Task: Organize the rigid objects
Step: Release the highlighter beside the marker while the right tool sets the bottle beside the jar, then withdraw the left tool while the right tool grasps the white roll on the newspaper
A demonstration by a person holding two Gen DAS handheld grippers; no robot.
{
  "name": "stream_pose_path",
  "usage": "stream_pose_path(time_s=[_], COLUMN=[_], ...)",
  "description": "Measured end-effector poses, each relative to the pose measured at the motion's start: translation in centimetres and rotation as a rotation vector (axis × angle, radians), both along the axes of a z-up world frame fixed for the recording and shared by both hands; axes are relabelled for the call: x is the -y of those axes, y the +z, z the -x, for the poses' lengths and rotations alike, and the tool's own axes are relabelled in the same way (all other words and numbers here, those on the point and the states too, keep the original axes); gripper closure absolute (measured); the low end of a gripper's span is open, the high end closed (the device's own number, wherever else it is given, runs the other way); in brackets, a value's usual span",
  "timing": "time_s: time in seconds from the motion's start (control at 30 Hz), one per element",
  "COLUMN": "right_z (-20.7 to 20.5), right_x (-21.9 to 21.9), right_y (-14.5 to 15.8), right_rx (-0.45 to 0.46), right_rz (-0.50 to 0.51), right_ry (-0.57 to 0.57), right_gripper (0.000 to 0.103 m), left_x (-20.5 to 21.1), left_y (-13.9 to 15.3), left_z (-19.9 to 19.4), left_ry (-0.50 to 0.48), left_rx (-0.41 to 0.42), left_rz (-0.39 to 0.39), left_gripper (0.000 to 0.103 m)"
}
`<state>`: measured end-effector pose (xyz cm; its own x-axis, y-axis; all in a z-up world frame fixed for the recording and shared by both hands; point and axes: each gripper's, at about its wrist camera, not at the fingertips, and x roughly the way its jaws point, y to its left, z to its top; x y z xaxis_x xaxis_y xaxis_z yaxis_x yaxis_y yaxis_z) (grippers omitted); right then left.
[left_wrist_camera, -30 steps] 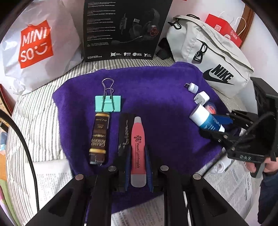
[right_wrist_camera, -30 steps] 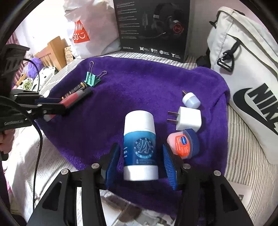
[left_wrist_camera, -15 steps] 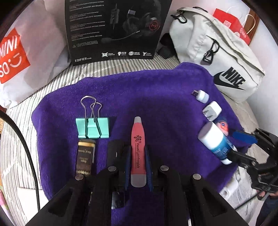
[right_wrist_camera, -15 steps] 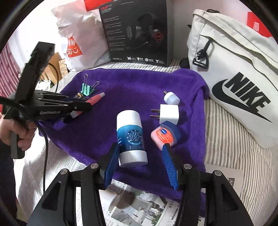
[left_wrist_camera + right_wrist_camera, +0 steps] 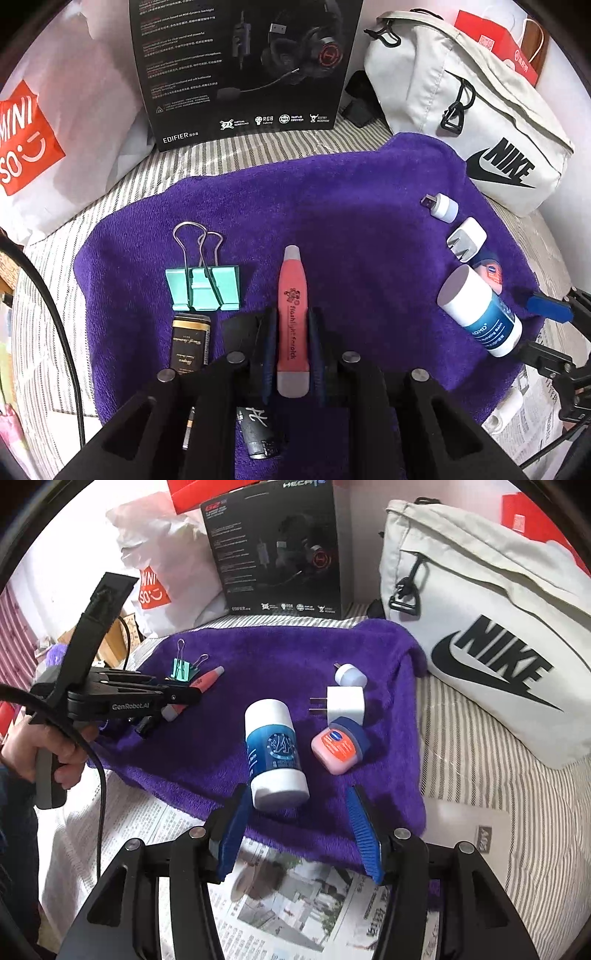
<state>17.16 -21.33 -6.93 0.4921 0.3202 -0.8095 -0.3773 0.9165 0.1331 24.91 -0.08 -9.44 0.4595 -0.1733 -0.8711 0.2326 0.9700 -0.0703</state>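
Purple towel (image 5: 351,221): only right view shows newspaper (image 5: 295,904).

"NIKE" on the white bag (image 5: 476,110), "EDIFIER" on the black box (image 5: 240,66), "MINISO" on the plastic bag (image 5: 26,136).

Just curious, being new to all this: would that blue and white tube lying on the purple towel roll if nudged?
Probably: the blue and white tube is a round cylinder lying on its side. The plush purple towel should slow it. It looks like stiff plastic.

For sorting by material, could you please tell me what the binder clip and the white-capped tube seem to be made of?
Binder clip: likely painted metal, going by its mint body and bare wire handles. White-capped tube: probably plastic, with smooth matte caps and a printed blue label.
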Motion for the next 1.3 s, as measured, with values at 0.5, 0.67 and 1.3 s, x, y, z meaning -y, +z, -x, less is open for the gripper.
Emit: stream_pose_path(time_s=[0.5,0.67,1.3], right_z=[6.0,7.6,6.8], right_x=[1.7,0.0,-2.8], right_y=[1.1,0.1,-2.5], right_rx=[0.019,0.007,0.04], right_rz=[-0.011,-0.03,0.044], right_ry=[-0.046,-0.047,-0.113], right_gripper=[0.048,0.048,0.061], left_x=[0.2,-0.5,-6.2], left_y=[0.9,3.0,1.5], left_z=[3.7,7.6,17.1], left_ry=[-0.01,0.001,0.127], left_rx=[0.016,0.064,0.068], left_rz=[-0.071,-0.077,-0.02], left_gripper=[0.063,0.061,0.054])
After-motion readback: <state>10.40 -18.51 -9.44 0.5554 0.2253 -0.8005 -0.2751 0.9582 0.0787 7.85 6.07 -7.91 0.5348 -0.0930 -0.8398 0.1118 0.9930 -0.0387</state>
